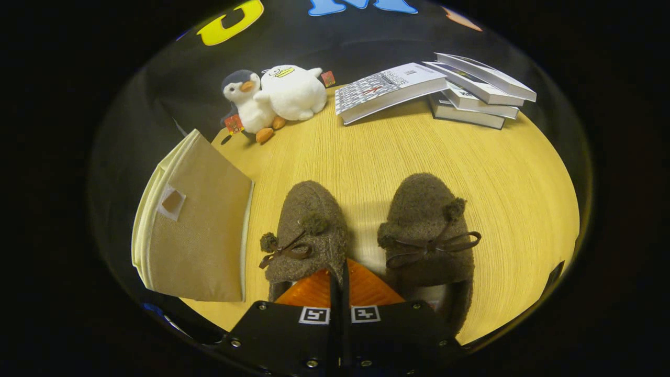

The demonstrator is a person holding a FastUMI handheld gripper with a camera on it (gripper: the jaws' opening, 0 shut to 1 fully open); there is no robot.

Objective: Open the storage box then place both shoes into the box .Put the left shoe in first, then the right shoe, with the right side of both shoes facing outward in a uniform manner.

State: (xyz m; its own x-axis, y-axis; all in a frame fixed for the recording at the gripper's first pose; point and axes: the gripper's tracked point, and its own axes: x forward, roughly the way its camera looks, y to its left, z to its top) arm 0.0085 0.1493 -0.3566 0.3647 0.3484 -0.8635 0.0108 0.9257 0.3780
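Now the gripper hovers with fingers pressed together, gripping nothing, its tips between the heels of the left shoe and right shoe. Left of the shoes on the bench the box sits unopened, probably the first target.

Pale wood-grain counter spreads ahead of the jaws. Black cloth wall stands beyond its far edge. Light dim, darkest past the counter's rim.
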